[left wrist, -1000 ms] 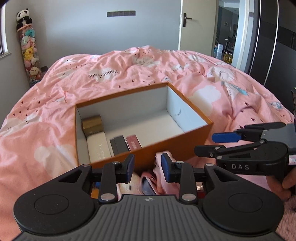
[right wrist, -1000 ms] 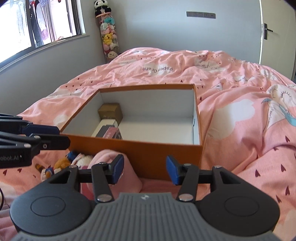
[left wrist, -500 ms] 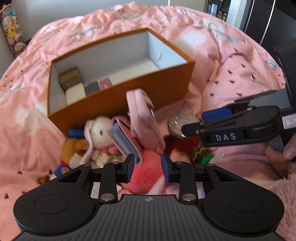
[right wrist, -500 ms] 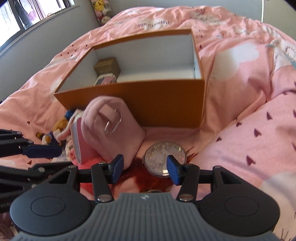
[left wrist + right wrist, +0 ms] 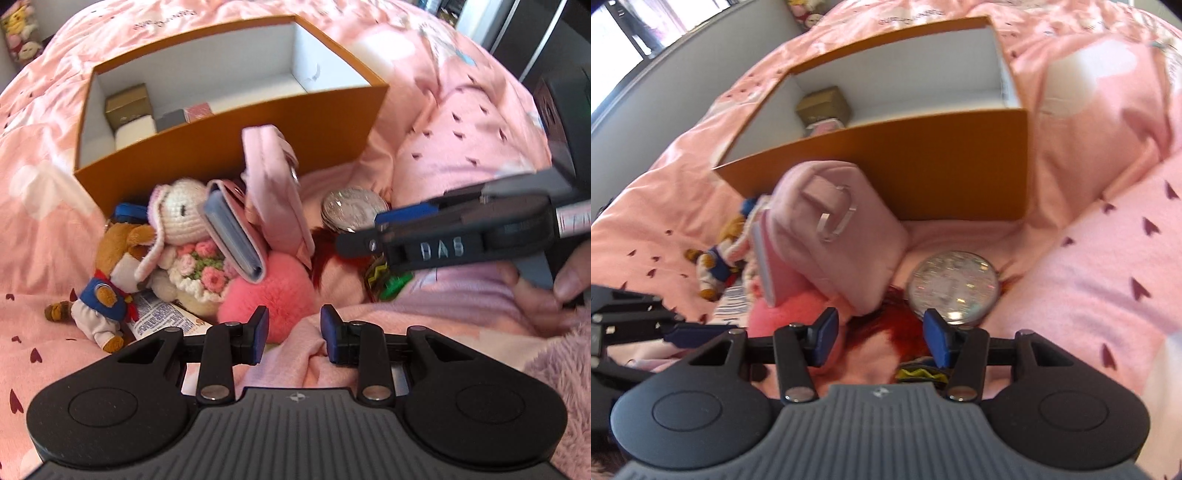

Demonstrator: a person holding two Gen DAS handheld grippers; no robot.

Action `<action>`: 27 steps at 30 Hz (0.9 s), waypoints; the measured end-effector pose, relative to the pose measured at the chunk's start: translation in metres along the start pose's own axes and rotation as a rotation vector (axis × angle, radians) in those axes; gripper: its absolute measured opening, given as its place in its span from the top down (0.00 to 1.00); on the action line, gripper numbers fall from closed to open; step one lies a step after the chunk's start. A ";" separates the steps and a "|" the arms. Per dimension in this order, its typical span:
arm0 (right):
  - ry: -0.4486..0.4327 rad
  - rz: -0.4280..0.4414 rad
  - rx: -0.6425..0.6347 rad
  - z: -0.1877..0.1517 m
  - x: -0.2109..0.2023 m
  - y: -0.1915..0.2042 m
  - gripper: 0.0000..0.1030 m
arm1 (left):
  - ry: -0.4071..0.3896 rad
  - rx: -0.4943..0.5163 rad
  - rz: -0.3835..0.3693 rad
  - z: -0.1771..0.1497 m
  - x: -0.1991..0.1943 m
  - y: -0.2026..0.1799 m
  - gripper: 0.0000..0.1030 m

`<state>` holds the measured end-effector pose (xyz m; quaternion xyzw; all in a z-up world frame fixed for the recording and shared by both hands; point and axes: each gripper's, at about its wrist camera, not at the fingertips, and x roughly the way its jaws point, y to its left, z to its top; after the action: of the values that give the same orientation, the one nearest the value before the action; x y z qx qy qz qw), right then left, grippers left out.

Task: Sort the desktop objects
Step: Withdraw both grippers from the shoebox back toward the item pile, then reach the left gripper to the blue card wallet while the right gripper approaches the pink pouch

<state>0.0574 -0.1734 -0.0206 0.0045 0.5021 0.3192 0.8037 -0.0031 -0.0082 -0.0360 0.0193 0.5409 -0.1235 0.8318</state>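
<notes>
An orange box (image 5: 236, 136) (image 5: 923, 162) with white walls sits on the pink bed and holds a gold box (image 5: 127, 105) and other small boxes. In front of it lies a pile: a pink pouch (image 5: 275, 195) (image 5: 831, 236), a blue-grey wallet (image 5: 232, 236), a crochet bunny (image 5: 181, 225), a small bear doll (image 5: 107, 273), a pink pompom (image 5: 273, 295), a glittery round case (image 5: 351, 212) (image 5: 955, 286) and red fluff (image 5: 886, 332). My left gripper (image 5: 291, 332) is open and empty just above the pompom. My right gripper (image 5: 881, 338) is open and empty over the red fluff, near the round case.
The rumpled pink duvet (image 5: 1108, 258) rises in folds right of the box. A printed paper packet (image 5: 162, 317) lies under the toys. A green and yellow item (image 5: 384, 284) lies under the right gripper. A grey wall and window (image 5: 628, 44) stand at the left.
Both grippers have tilted down and moved in toward the pile in front of the box; the toys, pouch and round case have come into view. Both stay open.
</notes>
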 end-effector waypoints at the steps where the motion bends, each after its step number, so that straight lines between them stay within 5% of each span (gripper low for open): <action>1: -0.003 0.007 -0.018 0.000 0.000 0.004 0.48 | -0.011 -0.010 -0.001 0.000 -0.002 0.002 0.66; 8: -0.070 0.015 -0.154 0.014 -0.001 0.033 0.48 | -0.119 -0.155 0.052 0.011 -0.016 0.034 0.66; 14: -0.140 0.017 -0.134 0.044 -0.005 0.040 0.46 | -0.134 -0.255 0.099 0.016 -0.023 0.062 0.66; 20: -0.158 -0.027 -0.097 0.073 0.004 0.045 0.44 | -0.149 -0.258 0.088 0.019 -0.025 0.070 0.66; 27: -0.103 -0.031 -0.057 0.062 0.008 0.034 0.44 | -0.155 -0.209 0.018 0.024 -0.017 0.061 0.66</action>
<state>0.0924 -0.1229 0.0144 -0.0096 0.4510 0.3204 0.8330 0.0254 0.0498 -0.0171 -0.0724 0.4846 -0.0601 0.8697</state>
